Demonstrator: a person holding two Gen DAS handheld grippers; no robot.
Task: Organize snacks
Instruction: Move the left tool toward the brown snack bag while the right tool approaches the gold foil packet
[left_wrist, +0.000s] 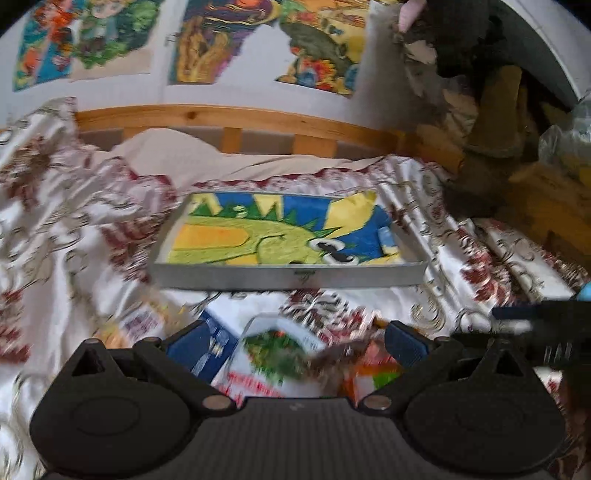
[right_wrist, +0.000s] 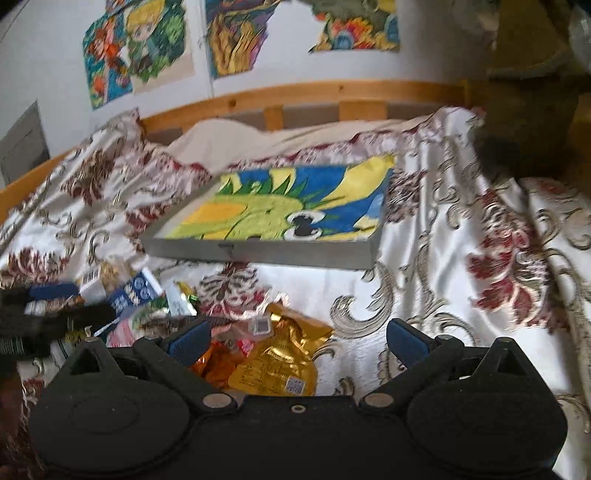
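On the bed's floral cover one shallow grey tray lies beyond a loose heap of snack packets, one gold pouch nearest the right gripper, and both it and the left gripper hover with fingers spread wide, holding nothing.

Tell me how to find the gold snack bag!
Look on the flowery bedspread, in front of the grey tray with the green dragon picture. The gold bag lies just under the right gripper, the only shiny golden packet in the pile.
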